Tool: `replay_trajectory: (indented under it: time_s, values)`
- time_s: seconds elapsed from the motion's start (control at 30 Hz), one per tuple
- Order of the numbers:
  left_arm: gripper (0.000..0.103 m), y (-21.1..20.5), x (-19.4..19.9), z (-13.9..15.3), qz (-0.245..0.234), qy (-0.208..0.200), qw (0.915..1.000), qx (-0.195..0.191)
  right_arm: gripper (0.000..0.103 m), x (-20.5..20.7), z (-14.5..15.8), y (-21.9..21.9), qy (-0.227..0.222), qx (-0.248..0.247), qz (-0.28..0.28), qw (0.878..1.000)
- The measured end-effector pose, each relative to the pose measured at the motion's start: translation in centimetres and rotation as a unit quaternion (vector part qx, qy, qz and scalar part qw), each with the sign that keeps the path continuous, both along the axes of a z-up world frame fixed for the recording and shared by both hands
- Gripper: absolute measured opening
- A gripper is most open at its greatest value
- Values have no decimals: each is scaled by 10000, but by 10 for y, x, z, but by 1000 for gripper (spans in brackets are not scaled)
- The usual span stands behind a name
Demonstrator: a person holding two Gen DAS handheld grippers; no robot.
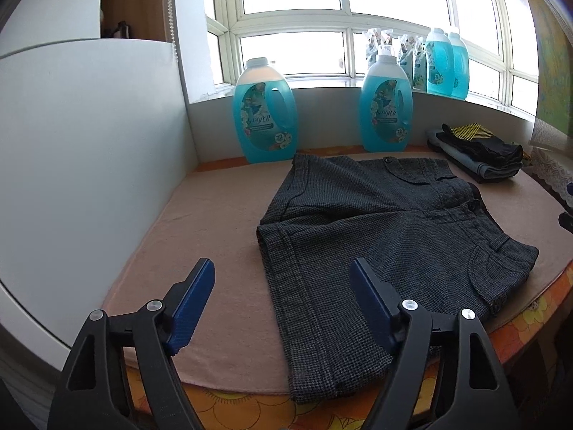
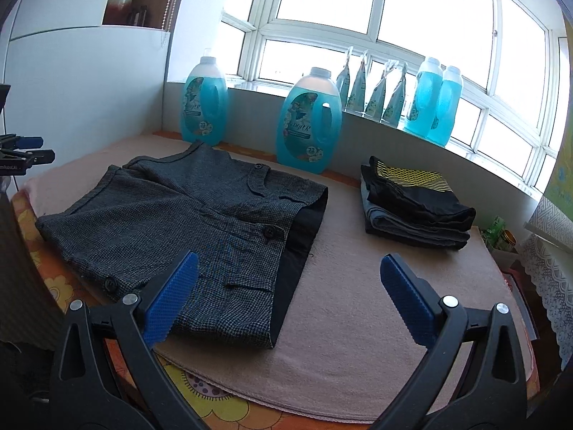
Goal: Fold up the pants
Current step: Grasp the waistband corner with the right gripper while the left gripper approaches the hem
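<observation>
The left gripper (image 1: 281,288) is held low over the near table edge, its jaws spread wide and nothing gripped. The right gripper (image 2: 288,279) is likewise held wide apart and empty. The grey checked shorts (image 1: 376,236) are laid flat on the pink blanket (image 1: 222,229).

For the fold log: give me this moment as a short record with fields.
garment: grey shorts lying flat on the pink cloth, unfolded
left gripper: jaws open, holding nothing, above the shorts' leg hem
right gripper: jaws open, holding nothing, above the waistband end
done pile: folded clothes beside the shorts
backdrop: blue detergent bottles
</observation>
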State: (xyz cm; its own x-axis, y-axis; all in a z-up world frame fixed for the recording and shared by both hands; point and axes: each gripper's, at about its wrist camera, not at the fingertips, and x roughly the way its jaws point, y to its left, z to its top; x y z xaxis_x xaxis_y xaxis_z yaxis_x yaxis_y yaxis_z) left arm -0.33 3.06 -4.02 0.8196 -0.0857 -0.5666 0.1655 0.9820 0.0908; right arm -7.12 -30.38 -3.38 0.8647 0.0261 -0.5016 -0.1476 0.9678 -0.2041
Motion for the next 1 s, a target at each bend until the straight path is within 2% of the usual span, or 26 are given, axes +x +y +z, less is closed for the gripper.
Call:
replay_trajectory:
  time_s: [0.2,0.47,0.7,0.8,1.0]
  values:
    - [56,1,-7,-12,-385,401,9984,143,85,5,-21,19,658,-359,665,9950]
    - [42,-10,-19,-28,-951,804,9913,434,53,7,-54,44,1456,-855,1447,9750]
    - [42,-26,-30,-44,-1517,1129,9785,821,49,13,-65,52,1702,-1013,1692,9655]
    - [42,-29,-32,-51,-1617,1207,9734,1084,44,15,-68,55,1795,-1081,1794,9612]
    - [42,-27,-32,-62,-1764,1389,9647,1373,44,18,-71,60,1954,-1152,1987,9535]
